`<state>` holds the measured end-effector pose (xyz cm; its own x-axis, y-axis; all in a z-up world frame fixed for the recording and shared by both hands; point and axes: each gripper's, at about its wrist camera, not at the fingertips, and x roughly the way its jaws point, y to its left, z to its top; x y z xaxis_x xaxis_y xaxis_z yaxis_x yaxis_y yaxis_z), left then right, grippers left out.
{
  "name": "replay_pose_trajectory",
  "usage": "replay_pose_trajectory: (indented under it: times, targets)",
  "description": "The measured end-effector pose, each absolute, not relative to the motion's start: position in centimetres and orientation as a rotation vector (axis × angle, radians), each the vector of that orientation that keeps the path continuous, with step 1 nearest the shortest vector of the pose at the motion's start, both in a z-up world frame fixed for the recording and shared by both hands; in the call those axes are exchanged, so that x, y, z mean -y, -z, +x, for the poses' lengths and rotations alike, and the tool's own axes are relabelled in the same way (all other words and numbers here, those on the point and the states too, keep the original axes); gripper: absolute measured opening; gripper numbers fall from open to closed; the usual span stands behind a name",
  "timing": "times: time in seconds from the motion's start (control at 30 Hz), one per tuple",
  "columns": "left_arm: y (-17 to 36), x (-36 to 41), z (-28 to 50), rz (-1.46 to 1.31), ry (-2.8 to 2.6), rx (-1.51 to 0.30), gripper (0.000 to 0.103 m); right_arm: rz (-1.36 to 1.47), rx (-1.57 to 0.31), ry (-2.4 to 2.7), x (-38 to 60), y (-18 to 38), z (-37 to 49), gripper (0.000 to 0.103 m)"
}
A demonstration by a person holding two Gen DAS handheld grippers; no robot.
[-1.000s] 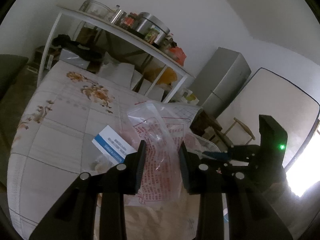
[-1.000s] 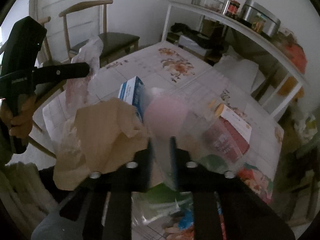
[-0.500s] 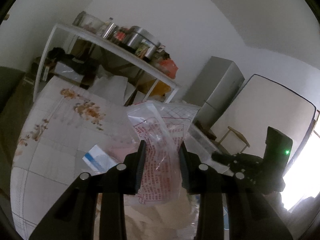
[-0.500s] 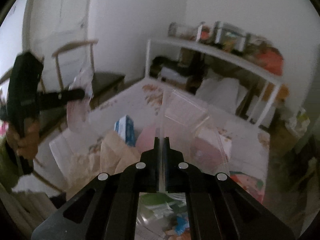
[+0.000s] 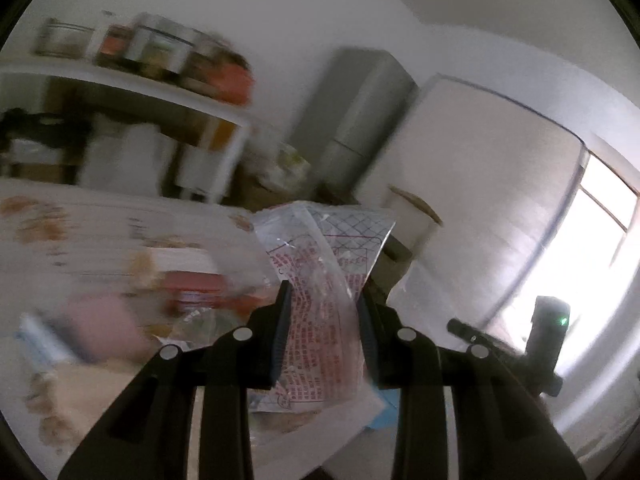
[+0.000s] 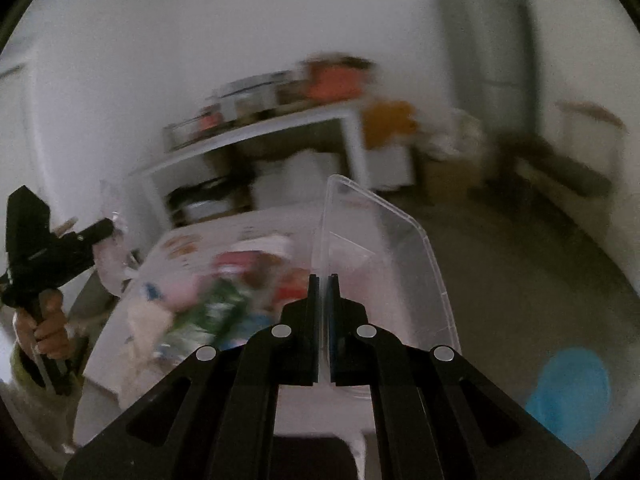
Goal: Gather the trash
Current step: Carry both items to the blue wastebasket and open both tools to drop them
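Note:
My left gripper (image 5: 322, 304) is shut on a clear plastic bag with red print (image 5: 320, 276), held up above the table; it also shows at the left of the right wrist view (image 6: 104, 232). My right gripper (image 6: 323, 284) is shut on the edge of a clear plastic container (image 6: 380, 264), lifted off the table and standing on edge; this gripper shows at the right of the left wrist view (image 5: 460, 326). More trash lies blurred on the table: a pink lump (image 5: 104, 320), a red box (image 5: 192, 292), brown paper (image 5: 80, 392) and a green wrapper (image 6: 216, 308).
The floral-cloth table (image 5: 80, 224) lies below and left. A white shelf with jars (image 6: 256, 128) stands behind it. A grey fridge (image 5: 356, 120) and a leaning mattress (image 5: 480, 184) are at the right. A blue round bin (image 6: 568, 388) sits on the floor at lower right.
Both grippers have swung right and away from the table, each keeping its load. The container has come up off the table, and the blue bin has come into the right wrist view.

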<state>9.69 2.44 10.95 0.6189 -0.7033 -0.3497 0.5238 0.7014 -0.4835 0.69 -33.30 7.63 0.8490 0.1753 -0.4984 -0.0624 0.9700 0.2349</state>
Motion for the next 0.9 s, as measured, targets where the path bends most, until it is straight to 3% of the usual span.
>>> replay_pose_trajectory:
  times: [0.23, 0.5, 0.9]
  targets:
    - [-10.5, 13.8, 14.0, -0.304, 0.933, -0.779, 0.031, 0.375, -0.553, 0.138, 42.2, -4.2, -4.3, 0.002]
    - [-5.6, 34.3, 16.7, -0.181, 1.077, -1.060, 0.031, 0.625, -0.574, 0.323, 50.9, 0.9, -5.8, 0.002]
    - [3.2, 54.6, 18.5, -0.008, 1.117, -1.225, 0.031, 1.261, -0.494, 0.429, 65.8, 11.9, -6.1, 0.003]
